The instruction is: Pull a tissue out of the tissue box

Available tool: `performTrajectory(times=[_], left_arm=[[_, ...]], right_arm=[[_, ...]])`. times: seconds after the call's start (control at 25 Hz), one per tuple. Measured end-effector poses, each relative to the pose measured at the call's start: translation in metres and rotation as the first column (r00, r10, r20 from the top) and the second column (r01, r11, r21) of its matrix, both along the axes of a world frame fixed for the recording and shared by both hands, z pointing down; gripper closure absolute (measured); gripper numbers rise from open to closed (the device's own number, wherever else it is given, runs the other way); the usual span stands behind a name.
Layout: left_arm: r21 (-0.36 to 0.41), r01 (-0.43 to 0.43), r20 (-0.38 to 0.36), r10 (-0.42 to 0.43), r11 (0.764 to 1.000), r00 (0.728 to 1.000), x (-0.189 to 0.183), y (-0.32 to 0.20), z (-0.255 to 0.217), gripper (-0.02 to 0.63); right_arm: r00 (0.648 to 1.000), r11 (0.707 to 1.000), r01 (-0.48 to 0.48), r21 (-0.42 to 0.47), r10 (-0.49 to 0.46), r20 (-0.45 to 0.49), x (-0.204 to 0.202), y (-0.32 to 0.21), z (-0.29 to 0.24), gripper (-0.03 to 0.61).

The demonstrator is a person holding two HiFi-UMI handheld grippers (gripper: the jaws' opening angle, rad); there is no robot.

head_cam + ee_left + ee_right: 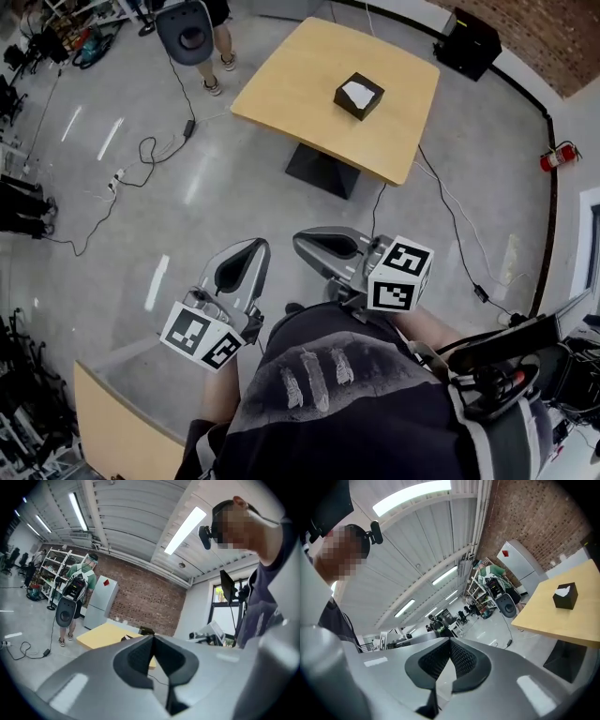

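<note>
A black tissue box [359, 96] with a white tissue showing at its top stands on a light wooden table [300, 89], far ahead of both grippers across the floor. The right gripper view has the box [565, 596] at its right edge. My left gripper [253, 247] is held close to the body, shut and with nothing in it. In its own view the left gripper's jaws [153, 639] meet at the tip and hide part of the table [103, 634]. My right gripper [315, 246] is beside it, also shut and holding nothing [450, 641].
A person [214, 37] stands by a dark chair [186, 30] left of the table. Cables [141, 155] trail over the grey floor. A black case [466, 42] sits beyond the table, a fire extinguisher [555, 157] at the right wall. Another wooden tabletop [112, 422] lies near my left.
</note>
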State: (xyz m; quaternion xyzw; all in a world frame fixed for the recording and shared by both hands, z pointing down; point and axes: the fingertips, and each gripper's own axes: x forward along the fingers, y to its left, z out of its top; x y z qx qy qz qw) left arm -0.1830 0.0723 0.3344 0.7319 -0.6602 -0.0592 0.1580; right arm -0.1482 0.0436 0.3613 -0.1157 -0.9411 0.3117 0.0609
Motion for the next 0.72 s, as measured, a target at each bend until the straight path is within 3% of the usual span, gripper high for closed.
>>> performTrajectory(times=[0.32, 0.52, 0.72], left_arm=[[-0.063, -0.016, -0.048, 0.013, 0.998, 0.999, 0.015, -0.098, 0.010, 0.612], [-0.112, -0.050, -0.031, 0.047, 0.992, 0.998, 0.028, -0.155, 0.017, 0.612], [-0.110, -0.083, -0.032, 0.080, 0.990, 0.996, 0.037, -0.202, 0.013, 0.612]], right_arm=[[0.999, 0.995, 0.022, -0.097, -0.020, 0.028, 0.009, -0.095, 0.006, 0.580], [0.999, 0.994, 0.013, -0.112, -0.009, 0.033, 0.025, -0.149, 0.010, 0.580], [0.999, 0.994, -0.014, -0.104, 0.018, 0.040, 0.039, -0.191, 0.010, 0.580]])
